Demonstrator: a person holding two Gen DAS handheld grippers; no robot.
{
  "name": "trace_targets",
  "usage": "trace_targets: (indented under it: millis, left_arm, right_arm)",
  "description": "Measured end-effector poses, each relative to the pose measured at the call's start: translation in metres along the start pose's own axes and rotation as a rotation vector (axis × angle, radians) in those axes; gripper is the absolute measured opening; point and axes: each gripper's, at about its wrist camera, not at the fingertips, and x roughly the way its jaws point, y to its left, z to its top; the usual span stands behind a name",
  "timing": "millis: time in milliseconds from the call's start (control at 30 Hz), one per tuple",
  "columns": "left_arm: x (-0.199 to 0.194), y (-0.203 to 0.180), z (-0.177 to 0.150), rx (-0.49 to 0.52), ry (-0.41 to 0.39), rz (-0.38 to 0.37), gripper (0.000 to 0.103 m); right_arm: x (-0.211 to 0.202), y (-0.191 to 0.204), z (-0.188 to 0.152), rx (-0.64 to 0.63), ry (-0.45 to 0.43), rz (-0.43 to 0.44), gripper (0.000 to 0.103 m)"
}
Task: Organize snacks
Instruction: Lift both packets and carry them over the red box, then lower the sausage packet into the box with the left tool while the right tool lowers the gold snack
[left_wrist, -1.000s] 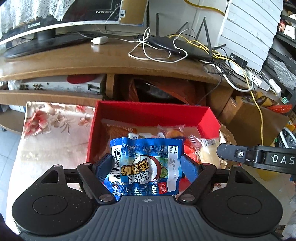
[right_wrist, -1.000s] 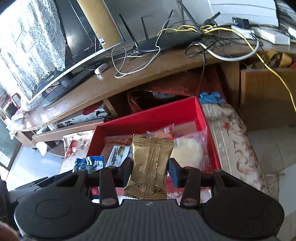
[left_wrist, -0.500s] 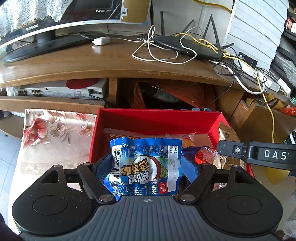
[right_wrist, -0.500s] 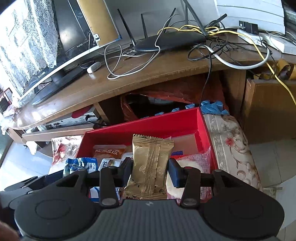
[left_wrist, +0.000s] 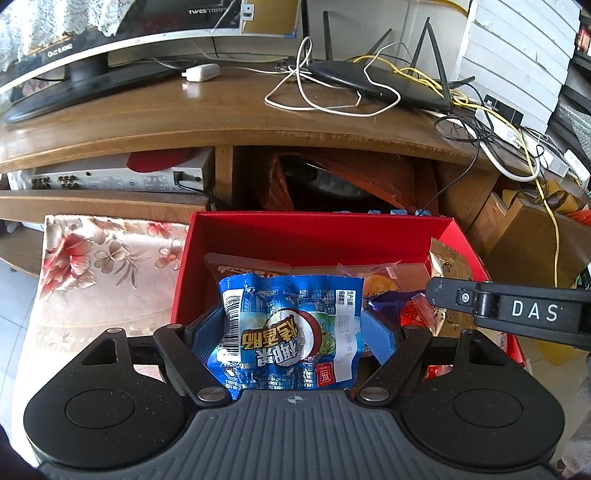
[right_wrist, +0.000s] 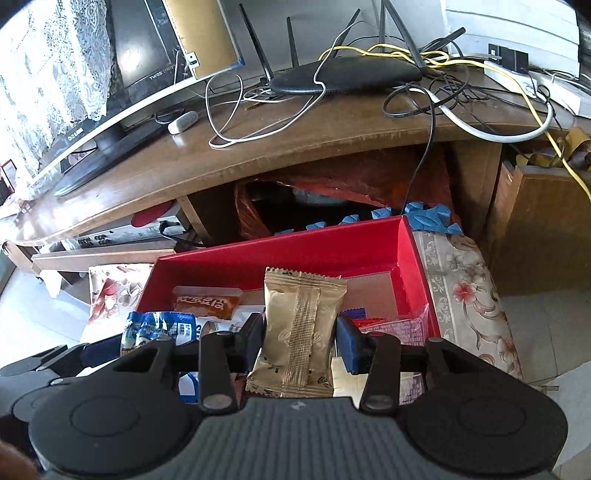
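Observation:
My left gripper (left_wrist: 291, 332) is shut on a blue sausage packet (left_wrist: 291, 328), held over the near end of the open red box (left_wrist: 317, 232). In the right wrist view my right gripper (right_wrist: 301, 334) is shut on a gold foil snack packet (right_wrist: 301, 325), upright above the same red box (right_wrist: 332, 247). Inside the box lie an orange packet (right_wrist: 207, 302), a red-and-clear packet (right_wrist: 399, 326) and other wrapped snacks. The blue packet (right_wrist: 159, 330) shows at the left of the right wrist view. The right gripper's black arm (left_wrist: 517, 310) crosses the right side of the left wrist view.
The box sits on a floral cloth (left_wrist: 107, 266) in front of a wooden TV stand (left_wrist: 221, 114). On the stand are a monitor (left_wrist: 92, 48), a black router (left_wrist: 376, 85) and tangled cables (left_wrist: 480, 122). A cardboard box (left_wrist: 532, 236) stands to the right, tiled floor (right_wrist: 546, 332) beside it.
Both grippers have drifted forward over the red box, bringing it and the TV stand closer in view. Each packet stays gripped as before.

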Motion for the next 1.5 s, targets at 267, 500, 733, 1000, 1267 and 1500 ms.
trace_targets:
  millis: [267,500,733,1000,1267,1500]
  left_arm:
    - [0.001,0.0,0.001,0.004,0.0,0.006,0.084]
    - [0.006,0.001,0.002,0.001,0.003,0.013,0.084]
    - [0.01,0.002,0.003,-0.003,0.007,0.025,0.084]
    - [0.014,0.004,0.005,-0.008,0.015,0.032,0.084]
    - [0.02,0.005,0.005,-0.013,0.026,0.037,0.084]
    - [0.022,0.004,0.005,-0.006,0.033,0.046,0.085]
  right_arm:
    - [0.002,0.001,0.0,-0.009,0.002,-0.006,0.05]
    - [0.003,0.001,0.0,-0.02,0.0,-0.017,0.05]
    - [0.008,0.001,0.002,-0.028,0.005,-0.025,0.05]
    - [0.015,0.002,0.001,-0.04,0.016,-0.038,0.05]
    - [0.021,0.002,0.001,-0.046,0.024,-0.044,0.05]
    - [0.022,0.004,0.0,-0.064,0.029,-0.051,0.05]
